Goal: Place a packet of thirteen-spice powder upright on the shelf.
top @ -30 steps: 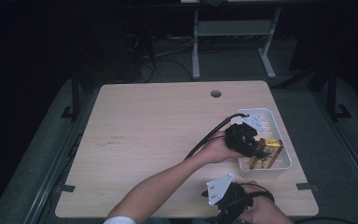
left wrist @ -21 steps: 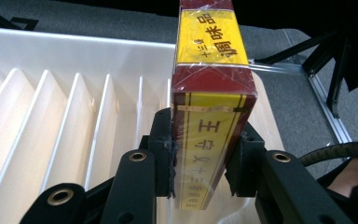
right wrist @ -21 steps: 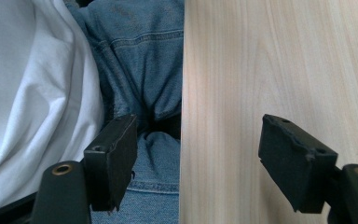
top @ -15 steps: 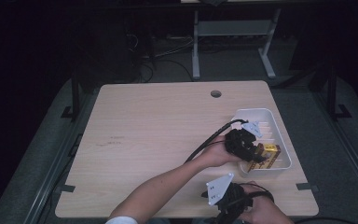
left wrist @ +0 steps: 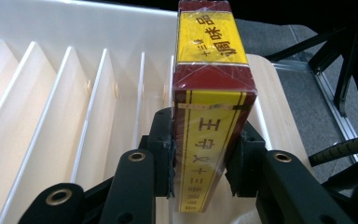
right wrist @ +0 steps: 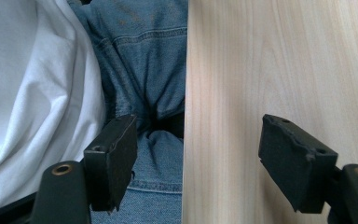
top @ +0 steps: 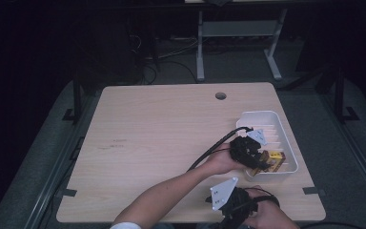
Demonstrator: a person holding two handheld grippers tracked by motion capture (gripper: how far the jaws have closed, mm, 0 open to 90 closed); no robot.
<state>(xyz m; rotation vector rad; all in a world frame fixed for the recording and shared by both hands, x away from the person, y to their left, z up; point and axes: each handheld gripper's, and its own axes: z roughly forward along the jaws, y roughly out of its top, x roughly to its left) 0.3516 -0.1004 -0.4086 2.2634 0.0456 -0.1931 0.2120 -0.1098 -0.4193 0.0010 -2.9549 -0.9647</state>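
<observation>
Inspector: Currently your left gripper (left wrist: 199,161) pinches the red-and-yellow printed carton (left wrist: 209,107) edge-on, over the near right end of the white ribbed plastic tray (top: 255,118).

Operator: Why edge-on?

Inspector: Probably to slip between ribs. Your right gripper (right wrist: 200,161) idles spread, near edge.

A maroon-and-yellow box (left wrist: 209,126) stands on edge inside the white ribbed tray (left wrist: 51,140).

Both tongs are matte black: the left tongs (left wrist: 199,154) have thick arms with brass-ringed pivot holes and blocky pads with worn edges, and the right tongs (right wrist: 199,161) look alike. In the high view each carries a grey three-cornered plate at about 12 o'clock and trails a black cable. The person wears a white top and blue jeans.
</observation>
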